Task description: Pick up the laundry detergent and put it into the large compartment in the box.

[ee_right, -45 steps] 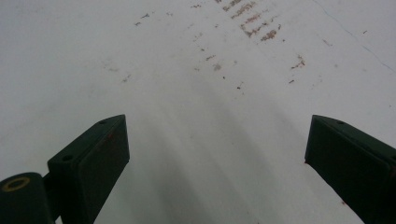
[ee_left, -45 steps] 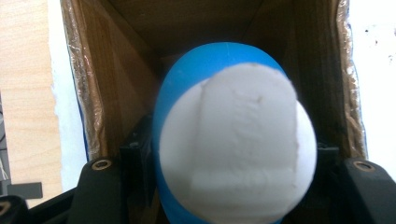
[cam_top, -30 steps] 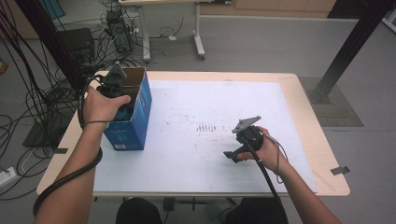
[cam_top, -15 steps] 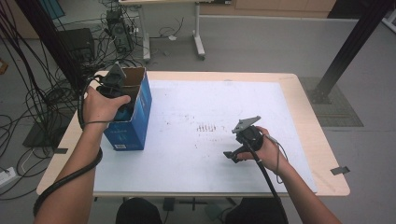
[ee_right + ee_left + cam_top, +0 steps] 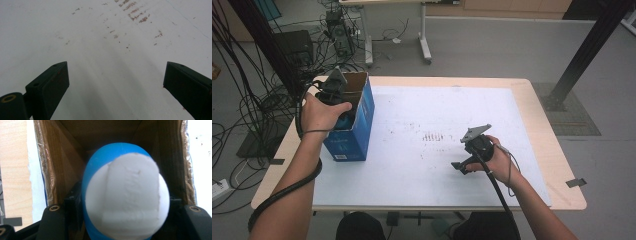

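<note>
- Since the left gripper was clenched on the blue-and-white ball over the open mouth of the blue carton, the ball sat between the two black jaws, which pressed on its flanks, with the brown cardboard walls of the carton around and beyond it in the left gripper view.
- By its look the ball was probably light and hollow or foamy: a smooth, rounded blue shell with a matte, slightly rough white face. I judged it not fragile, but apt to roll and to squirt out of a flat-padded grip if squeezed off-centre.
- A hold across its widest part, as the jaws had it then, seemed the safest; a grip nearer either end would likely let it slip.
- In appearance it was egg-like, bright blue behind, with a large chalk-white patch towards the camera that carried a raised, squared panel in the middle.
- The carton stood upright near the left edge of the white table, its top flaps open, so the ball hung at or just inside the opening; how deep could not be told.
- The right gripper rested well apart on the table, its jaws spread wide and holding nothing, above bare, faintly stained white surface.
</note>
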Tool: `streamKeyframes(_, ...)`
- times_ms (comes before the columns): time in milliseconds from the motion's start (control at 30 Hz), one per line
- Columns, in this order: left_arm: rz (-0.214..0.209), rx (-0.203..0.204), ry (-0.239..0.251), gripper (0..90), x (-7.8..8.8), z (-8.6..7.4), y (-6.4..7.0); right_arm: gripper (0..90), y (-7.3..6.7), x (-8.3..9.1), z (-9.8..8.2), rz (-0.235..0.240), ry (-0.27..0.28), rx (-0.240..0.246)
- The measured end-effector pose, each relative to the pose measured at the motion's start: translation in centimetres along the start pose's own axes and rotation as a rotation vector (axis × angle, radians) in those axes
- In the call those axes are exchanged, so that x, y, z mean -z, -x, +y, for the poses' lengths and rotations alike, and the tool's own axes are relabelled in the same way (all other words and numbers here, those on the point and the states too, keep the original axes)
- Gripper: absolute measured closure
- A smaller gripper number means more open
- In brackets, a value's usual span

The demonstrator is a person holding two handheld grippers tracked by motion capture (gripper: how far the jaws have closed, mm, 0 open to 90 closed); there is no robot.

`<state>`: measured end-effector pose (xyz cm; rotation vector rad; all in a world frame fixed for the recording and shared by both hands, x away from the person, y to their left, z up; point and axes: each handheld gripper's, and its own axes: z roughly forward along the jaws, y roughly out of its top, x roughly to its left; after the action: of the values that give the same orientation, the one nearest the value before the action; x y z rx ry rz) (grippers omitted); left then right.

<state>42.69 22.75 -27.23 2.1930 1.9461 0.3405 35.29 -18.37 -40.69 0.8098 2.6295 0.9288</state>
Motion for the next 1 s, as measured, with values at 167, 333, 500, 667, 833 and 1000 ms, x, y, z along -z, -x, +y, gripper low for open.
streamKeyframes(167,-0.002,0.004,0.002,37.6,0.00,0.01,-0.01,6.1,-0.01,0.03,0.02,-0.002,0.001,0.002)
streamKeyframes(333,-0.003,0.006,0.002,37.6,-0.01,0.00,-0.06,6.1,0.02,0.01,-0.01,-0.001,-0.001,-0.001)
streamKeyframes(500,-0.002,0.009,0.005,37.6,-0.01,-0.02,-0.03,6.1,0.01,0.02,0.01,-0.001,0.002,0.000)
streamKeyframes(667,0.000,0.010,0.002,37.6,0.01,-0.03,-0.08,6.1,-0.01,0.01,-0.01,-0.001,0.000,0.001)
streamKeyframes(833,0.003,0.009,0.000,37.6,-0.01,0.04,0.00,6.1,-0.04,-0.05,-0.01,0.002,0.003,-0.002)
streamKeyframes(1000,0.003,0.013,0.001,37.6,-0.01,0.01,0.02,6.1,-0.05,-0.04,-0.01,0.001,0.003,0.000)
